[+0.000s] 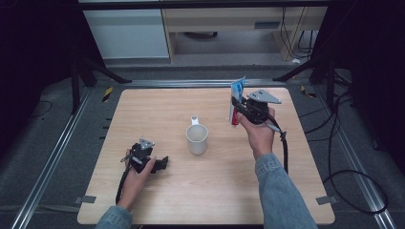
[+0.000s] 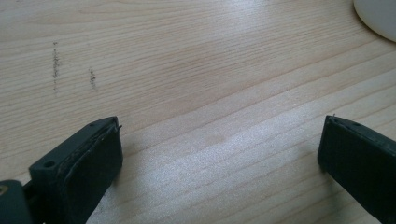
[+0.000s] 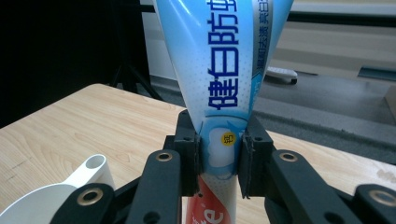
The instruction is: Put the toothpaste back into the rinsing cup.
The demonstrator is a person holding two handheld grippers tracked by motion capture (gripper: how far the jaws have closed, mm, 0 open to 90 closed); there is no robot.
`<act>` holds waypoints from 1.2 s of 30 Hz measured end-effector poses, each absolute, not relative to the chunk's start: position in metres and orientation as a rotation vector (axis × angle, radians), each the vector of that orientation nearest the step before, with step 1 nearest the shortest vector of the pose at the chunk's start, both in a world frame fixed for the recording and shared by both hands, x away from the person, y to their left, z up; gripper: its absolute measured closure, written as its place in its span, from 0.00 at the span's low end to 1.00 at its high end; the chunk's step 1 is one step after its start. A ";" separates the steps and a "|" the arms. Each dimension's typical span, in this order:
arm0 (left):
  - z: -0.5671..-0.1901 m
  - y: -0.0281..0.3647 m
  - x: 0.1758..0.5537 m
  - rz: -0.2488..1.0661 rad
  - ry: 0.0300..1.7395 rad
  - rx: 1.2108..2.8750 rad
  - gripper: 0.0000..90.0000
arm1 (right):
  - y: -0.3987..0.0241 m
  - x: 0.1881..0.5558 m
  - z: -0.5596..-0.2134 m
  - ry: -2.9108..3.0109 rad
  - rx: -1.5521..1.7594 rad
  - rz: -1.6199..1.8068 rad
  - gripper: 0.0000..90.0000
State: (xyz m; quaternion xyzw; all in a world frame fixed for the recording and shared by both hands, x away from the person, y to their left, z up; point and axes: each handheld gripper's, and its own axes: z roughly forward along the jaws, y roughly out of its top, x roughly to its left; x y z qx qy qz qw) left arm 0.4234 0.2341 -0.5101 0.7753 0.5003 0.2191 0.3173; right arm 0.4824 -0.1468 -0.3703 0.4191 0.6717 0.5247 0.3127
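A square light-wood table (image 1: 157, 200) takes up the middle of the high view, ringed by dark floor, metal rails and loose cables. A person's two forearms reach in from the near edge, the right one in a blue denim sleeve (image 1: 282, 191).

A white ceramic mug with a side handle (image 1: 197, 137) stands upright at the table's centre, between the two grippers and well apart from both.

The right gripper (image 1: 237, 106) is raised above the table's far right part. Its black fingers (image 3: 189, 154) pinch a soft plastic toothpaste tube, pale blue and white with dark blue print and a red lower end (image 3: 219, 88). The tube stands upright, gripped low on its body, with the broad crimped end rising above the fingers and the red end hanging below them. The mug's rim sits low and to the left of these fingers in the right gripper view.

The left gripper (image 1: 165, 163) rests low near the table's near left, pointing toward the mug. Its fingers (image 2: 93, 161) are spread wide over bare wood, holding nothing; the mug's edge sits beyond the right-hand fingertip.

Judging by this, the tube is lifted and being carried. The likely next move is bringing it over the mug and lowering it in red end first, keeping it vertical so it clears the rim.
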 end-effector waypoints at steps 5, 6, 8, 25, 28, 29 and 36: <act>-0.510 0.234 0.423 0.577 1.316 2.041 0.00 | -0.143 0.478 -0.366 1.757 1.097 1.409 0.81; -0.510 0.234 0.423 0.577 1.316 2.041 0.00 | -0.142 0.477 -0.364 1.751 1.092 1.418 0.81; -0.510 0.234 0.423 0.577 1.316 2.041 0.00 | -0.141 0.476 -0.363 1.748 1.092 1.423 0.81; -0.510 0.234 0.423 0.577 1.316 2.041 0.00 | -0.124 0.472 -0.351 1.736 1.053 1.478 0.81; -0.510 0.234 0.423 0.577 1.316 2.041 0.00 | -0.121 0.471 -0.349 1.730 1.047 1.486 0.81; -0.510 0.234 0.423 0.577 1.317 2.040 0.00 | -0.119 0.470 -0.349 1.725 1.040 1.493 0.81; -0.510 0.234 0.423 0.576 1.317 2.040 0.00 | -0.113 0.469 -0.343 1.714 1.016 1.511 0.81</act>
